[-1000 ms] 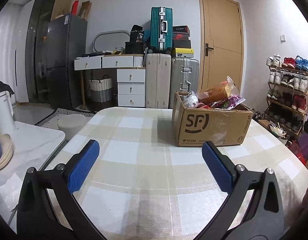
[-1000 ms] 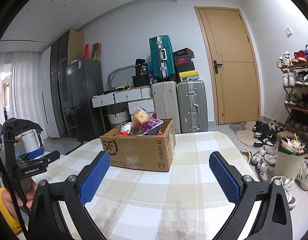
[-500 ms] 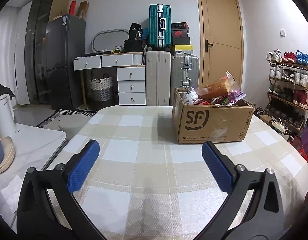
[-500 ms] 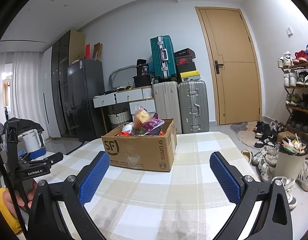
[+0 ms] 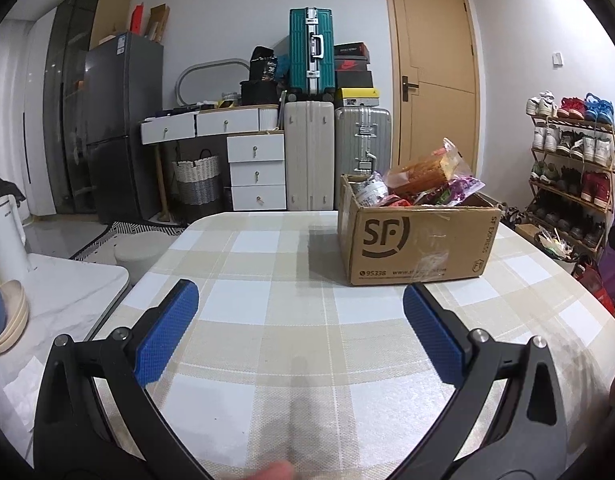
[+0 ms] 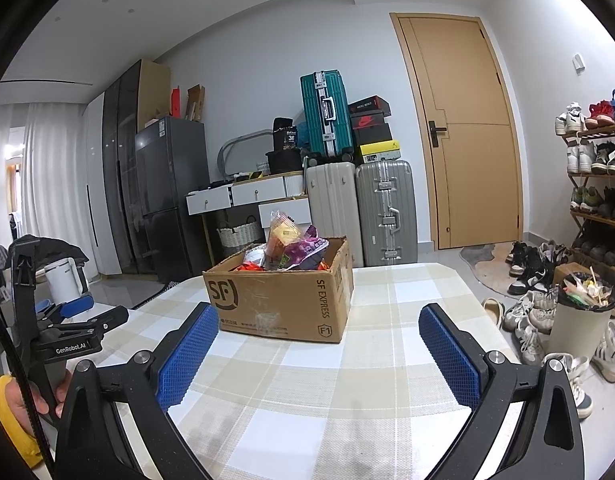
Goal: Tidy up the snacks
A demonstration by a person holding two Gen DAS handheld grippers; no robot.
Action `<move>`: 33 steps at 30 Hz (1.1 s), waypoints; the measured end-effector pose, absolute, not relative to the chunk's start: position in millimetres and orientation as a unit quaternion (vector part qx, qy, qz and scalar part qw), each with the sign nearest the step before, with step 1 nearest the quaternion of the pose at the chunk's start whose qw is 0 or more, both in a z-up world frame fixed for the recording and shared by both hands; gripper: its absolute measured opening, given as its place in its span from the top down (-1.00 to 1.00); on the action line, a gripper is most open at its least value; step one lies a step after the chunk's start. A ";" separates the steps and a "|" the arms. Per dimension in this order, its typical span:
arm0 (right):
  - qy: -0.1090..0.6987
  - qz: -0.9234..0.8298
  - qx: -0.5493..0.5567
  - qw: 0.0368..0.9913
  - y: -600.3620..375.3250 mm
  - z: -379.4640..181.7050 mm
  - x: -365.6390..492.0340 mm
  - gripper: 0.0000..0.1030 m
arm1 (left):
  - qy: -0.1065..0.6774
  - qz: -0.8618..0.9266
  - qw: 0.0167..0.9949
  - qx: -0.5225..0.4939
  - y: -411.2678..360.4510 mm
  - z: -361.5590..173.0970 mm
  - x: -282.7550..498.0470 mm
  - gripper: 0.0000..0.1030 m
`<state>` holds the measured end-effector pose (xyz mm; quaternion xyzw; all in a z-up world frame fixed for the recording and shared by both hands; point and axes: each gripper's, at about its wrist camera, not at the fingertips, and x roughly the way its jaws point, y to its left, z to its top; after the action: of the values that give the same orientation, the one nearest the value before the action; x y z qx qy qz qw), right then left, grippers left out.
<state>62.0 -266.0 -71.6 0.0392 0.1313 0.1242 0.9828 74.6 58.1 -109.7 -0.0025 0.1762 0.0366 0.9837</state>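
Observation:
A brown SF cardboard box (image 5: 419, 240) full of snack packets (image 5: 427, 178) stands on the checked tablecloth, ahead and right of my left gripper (image 5: 297, 322). That gripper is open with nothing between its blue pads. In the right wrist view the same box (image 6: 279, 304) with its snack packets (image 6: 295, 246) sits ahead, slightly left of centre. My right gripper (image 6: 317, 346) is open and empty, well short of the box. The left gripper (image 6: 67, 328) shows at the left edge of that view, held by a hand in a yellow sleeve.
The table (image 5: 291, 360) has a rounded far edge. A white side counter (image 5: 59, 292) with bowls and a kettle lies left. Suitcases (image 5: 335, 156), drawers and a fridge stand behind. A shoe rack (image 6: 599, 200), shoes and a bin (image 6: 579, 316) are to the right.
Both grippers have drifted slightly toward the box, which looks a little larger and more centred in each view. Both stay open and empty.

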 end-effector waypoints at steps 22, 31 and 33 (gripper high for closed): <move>0.132 0.124 0.040 0.983 -266.6 -71.3 62.4 -0.98 | 0.177 0.043 0.983 -0.012 61.9 -109.4 74.0 -0.99; 0.132 0.124 0.042 0.983 -267.0 -71.8 61.5 -0.98 | 0.162 0.040 0.986 -0.013 60.7 -107.3 70.4 -0.99; 0.133 0.124 0.042 0.982 -267.0 -71.8 61.8 -0.98 | 0.162 0.041 0.986 -0.015 60.6 -107.2 70.2 -0.99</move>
<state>61.8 -267.0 -71.8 0.0415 0.1328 0.1240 0.9825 70.2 60.6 -107.2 -0.0147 0.1616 0.0406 0.9859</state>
